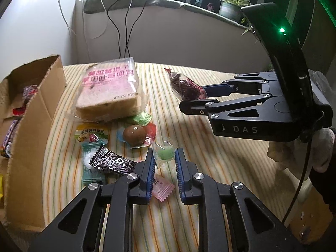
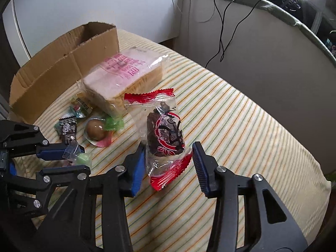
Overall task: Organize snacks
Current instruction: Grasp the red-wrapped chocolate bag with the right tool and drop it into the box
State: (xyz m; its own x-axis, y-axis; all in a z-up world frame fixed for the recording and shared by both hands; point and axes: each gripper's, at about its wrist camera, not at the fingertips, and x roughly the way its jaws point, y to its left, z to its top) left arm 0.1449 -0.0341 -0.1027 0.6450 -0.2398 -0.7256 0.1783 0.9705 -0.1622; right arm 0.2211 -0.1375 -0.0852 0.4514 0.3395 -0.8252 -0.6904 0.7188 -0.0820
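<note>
The striped cloth [image 2: 241, 113] covers the whole surface in front of me, and the open cardboard box [image 2: 63, 63] sits at its far left edge, a few wrapped snacks already lying inside it as my left camera shows. Just beside the box lies the bagged sliced bread [image 1: 109, 92], pink print on its clear wrapper, the biggest of the loose snacks. My right gripper [image 2: 169, 166] has its jaws drawn in around the dark date cake in its clear, red-edged packet [image 2: 166, 134] — the left pad touches the packet's side, while the right pad stands a little off the crinkled red end, so I cannot say the grip is firm; from my left camera the packet sticks up clear of the cloth. My left gripper [image 1: 165, 163] is narrowed onto the small green candy [image 1: 166, 154] in clear wrap, pads pressing its wrapper from both sides. Near the bread lie the brown packed egg [image 1: 134, 134], a black-and-white printed sachet [image 1: 114, 163], and a pink sachet [image 1: 162, 190] partly under my left finger.
</note>
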